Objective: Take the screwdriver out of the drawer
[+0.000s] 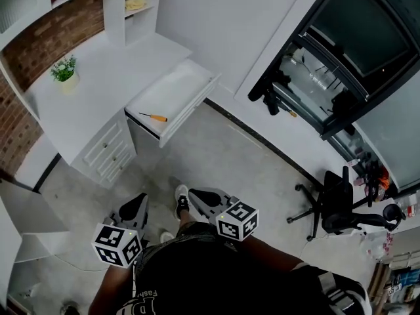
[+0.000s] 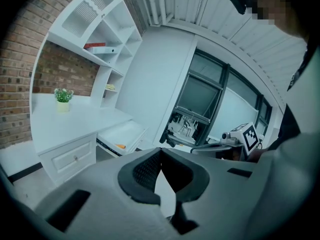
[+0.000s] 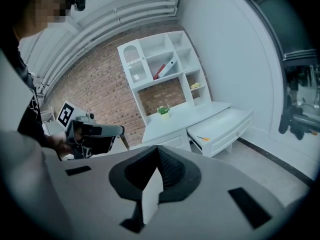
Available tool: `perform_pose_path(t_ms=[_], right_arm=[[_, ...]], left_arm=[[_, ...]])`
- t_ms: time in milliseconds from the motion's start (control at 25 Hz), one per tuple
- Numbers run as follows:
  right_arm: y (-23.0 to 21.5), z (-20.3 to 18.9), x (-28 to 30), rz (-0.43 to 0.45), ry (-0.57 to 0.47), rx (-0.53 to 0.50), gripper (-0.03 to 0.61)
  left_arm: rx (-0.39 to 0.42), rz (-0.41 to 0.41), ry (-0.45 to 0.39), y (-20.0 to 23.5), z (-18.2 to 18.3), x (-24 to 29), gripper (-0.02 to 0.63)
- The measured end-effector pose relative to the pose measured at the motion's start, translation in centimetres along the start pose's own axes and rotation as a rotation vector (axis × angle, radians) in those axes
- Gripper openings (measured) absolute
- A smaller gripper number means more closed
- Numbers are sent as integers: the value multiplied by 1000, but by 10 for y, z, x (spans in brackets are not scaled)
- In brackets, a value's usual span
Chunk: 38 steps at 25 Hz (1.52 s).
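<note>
Your left gripper (image 1: pixel 139 203) and your right gripper (image 1: pixel 195 194) hang low in front of your body, side by side above the grey floor (image 1: pixel 230 163). Each is clenched, jaws pressed tip to tip with nothing between them. The screwdriver (image 1: pixel 154 117) lies in the open drawer (image 1: pixel 190 105) of the white desk (image 1: pixel 85 104), near the drawer's front, its orange handle towards the front panel. It is well apart from both grippers, ahead of you across bare floor and closer to your left gripper's side. In the left gripper view the screwdriver (image 2: pixel 120 146) sits left of and just above the closed tips. In the right gripper view the screwdriver (image 3: pixel 204 138) lies right of the tips. A small potted plant (image 1: pixel 64 69) stands on the desk top, away from the drawer.
</note>
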State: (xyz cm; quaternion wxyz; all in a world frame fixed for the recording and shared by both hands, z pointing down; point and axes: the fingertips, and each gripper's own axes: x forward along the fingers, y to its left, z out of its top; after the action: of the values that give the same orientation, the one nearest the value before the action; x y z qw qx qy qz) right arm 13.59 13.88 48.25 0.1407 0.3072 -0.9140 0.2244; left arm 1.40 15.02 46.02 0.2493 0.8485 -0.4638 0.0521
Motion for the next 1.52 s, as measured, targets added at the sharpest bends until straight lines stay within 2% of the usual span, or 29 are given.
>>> perform_pose_path(t_ms=[280,1000,1520], right_arm=[[-12,17,30,49,3,-6,5],[-106,54,75,47,21,66,5],[-176,109,115,118,45,52,5]], left_arm=[[-2,38,1,21,17,16,15],[-14,37,71,57,50,114,15],[-23,123,70,86,102,179,15]])
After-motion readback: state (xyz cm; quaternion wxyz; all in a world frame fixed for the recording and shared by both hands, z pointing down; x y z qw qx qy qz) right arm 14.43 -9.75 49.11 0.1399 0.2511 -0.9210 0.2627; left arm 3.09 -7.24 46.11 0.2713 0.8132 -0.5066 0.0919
